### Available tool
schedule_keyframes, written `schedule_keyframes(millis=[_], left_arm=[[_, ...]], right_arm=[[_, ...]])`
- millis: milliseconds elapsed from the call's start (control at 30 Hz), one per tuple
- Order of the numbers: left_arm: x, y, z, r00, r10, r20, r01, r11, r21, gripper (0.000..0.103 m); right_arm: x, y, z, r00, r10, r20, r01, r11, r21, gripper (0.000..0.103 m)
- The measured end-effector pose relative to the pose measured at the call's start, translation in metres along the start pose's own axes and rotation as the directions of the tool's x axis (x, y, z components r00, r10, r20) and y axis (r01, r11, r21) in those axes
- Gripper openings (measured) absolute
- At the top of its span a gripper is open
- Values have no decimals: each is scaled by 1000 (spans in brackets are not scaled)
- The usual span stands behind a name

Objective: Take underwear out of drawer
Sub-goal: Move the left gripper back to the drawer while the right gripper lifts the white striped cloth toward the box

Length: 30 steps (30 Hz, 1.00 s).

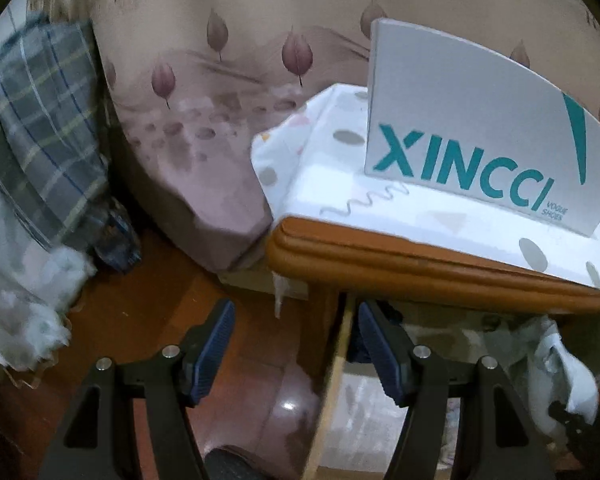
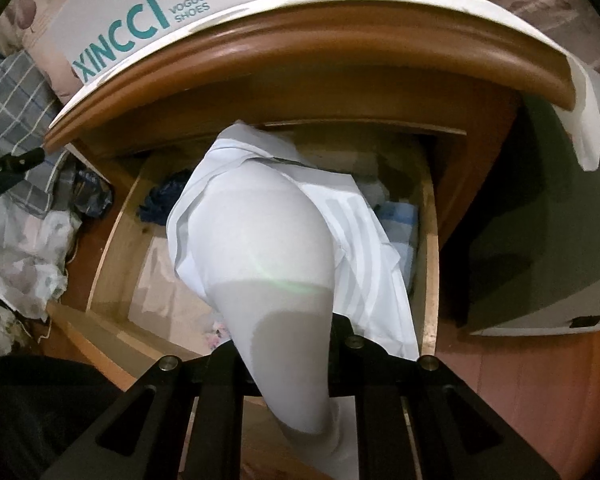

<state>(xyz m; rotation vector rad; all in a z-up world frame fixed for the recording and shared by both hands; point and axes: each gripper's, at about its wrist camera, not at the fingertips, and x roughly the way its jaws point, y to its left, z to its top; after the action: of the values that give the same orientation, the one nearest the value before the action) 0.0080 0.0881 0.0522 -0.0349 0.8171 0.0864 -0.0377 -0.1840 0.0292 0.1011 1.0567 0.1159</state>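
The right tool [image 2: 288, 364] is clamped on the white underwear [image 2: 260, 248], which hangs bunched over the open drawer [image 2: 430, 264], hiding its middle; bare lining shows at the drawer's near left corner, a dark blue garment [image 2: 160, 200] lies at its far left corner, and folded blue cloth [image 2: 400, 220] sits against the right wall. The left tool [image 1: 292, 344] stands with its pads apart and nothing between them, straddling the drawer's left wall below the rounded front edge of the nightstand [image 1: 420, 256]; open floor [image 1: 148, 320] lies to its left. A shoe box [image 1: 472, 136] stands on the nightstand top.
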Motion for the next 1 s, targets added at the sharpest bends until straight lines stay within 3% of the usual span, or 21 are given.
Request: schedule_keyframes(millis=[167, 333, 667, 1000], left_arm=[[19, 9, -7, 998, -36, -61, 36, 999, -1, 66], [21, 14, -10, 998, 21, -62, -19, 999, 28, 66], [27, 16, -9, 995, 4, -95, -4, 1000, 3, 66], [26, 13, -9, 994, -5, -111, 3, 1000, -22, 66]], right_arm=[[-9, 4, 4, 1000, 0, -6, 0, 999, 37, 12], [-31, 22, 11, 1000, 3, 10, -4, 1000, 13, 12], [-76, 51, 22, 999, 41, 21, -40, 999, -29, 12], [-129, 67, 35, 994, 65, 83, -60, 997, -58, 12]])
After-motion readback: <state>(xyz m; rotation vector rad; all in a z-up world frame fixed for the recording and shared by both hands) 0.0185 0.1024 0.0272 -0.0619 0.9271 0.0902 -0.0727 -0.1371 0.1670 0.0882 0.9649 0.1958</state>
